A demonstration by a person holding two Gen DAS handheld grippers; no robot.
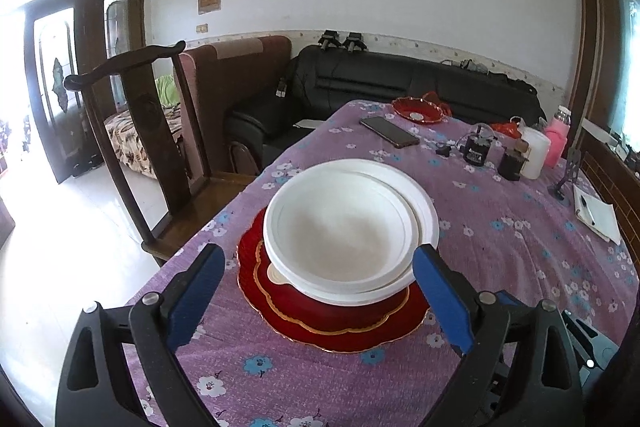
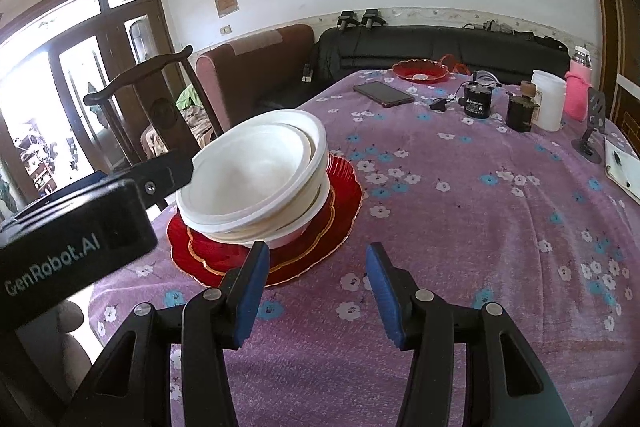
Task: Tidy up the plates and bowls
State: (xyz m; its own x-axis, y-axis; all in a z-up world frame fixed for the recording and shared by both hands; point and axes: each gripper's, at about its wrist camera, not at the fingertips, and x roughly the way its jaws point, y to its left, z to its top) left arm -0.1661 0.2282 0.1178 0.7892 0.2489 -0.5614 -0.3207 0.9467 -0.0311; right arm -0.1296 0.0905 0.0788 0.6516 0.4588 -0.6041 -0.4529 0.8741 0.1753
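White round nested bowls (image 1: 340, 227) stacked on red scalloped gold-rimmed plates (image 1: 344, 331), on table under purple flowered cloth (image 1: 500, 227). Stack taken as landmark. Left gripper (image 1: 320, 291) seen wide apart, blue pads (image 1: 196, 291) on both sides of stack, no contact visible, nothing grasped. Right gripper (image 2: 316, 291) released, empty, placed just right of stack, left pad in front of plate rim. Second red scalloped dish (image 2: 420, 71) seen far behind stack. Black phone (image 2: 383, 94) lying between them.
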